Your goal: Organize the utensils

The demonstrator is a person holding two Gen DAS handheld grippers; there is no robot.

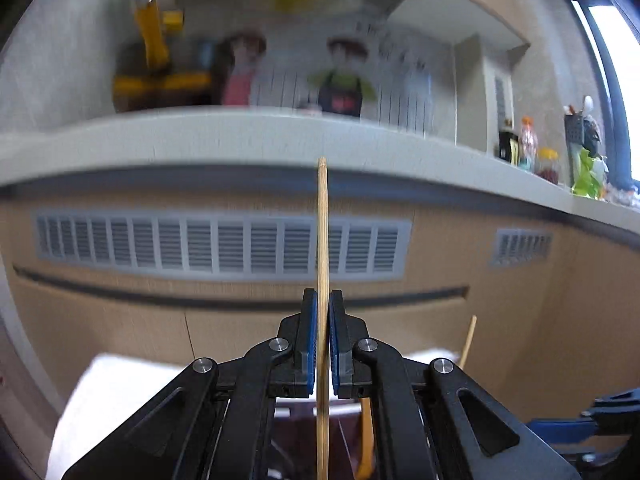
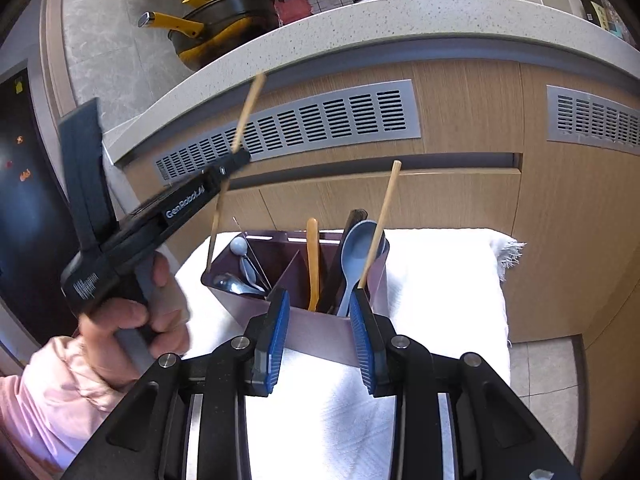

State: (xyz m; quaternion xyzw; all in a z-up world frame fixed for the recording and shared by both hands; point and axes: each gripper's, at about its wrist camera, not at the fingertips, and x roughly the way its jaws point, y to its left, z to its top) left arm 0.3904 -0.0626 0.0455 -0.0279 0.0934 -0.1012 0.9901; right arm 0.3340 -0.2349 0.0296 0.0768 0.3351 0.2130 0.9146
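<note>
The left claw (image 1: pixel 323 344) grips a chopstick (image 1: pixel 322 240) whose tip hangs over the caddy's (image 2: pixel 320 332) left corner. The right claw (image 2: pixel 320 340) is open, the caddy just ahead between its fingers; spoons (image 2: pixel 356 256) and a second chopstick (image 2: pixel 380 224) stand inside, on a towel (image 2: pixel 440 280).

- Beyond the fingers (image 1: pixel 310 344), the pots (image 1: pixel 160 80) and wall figures (image 1: pixel 340 76) are smeared by blur.
- Below the fingers, the held chopstick (image 1: pixel 322 240) runs off the bottom edge.
- The right fingers (image 2: pixel 276 332) hide the holder (image 2: pixel 320 330)'s front wall partly.
</note>
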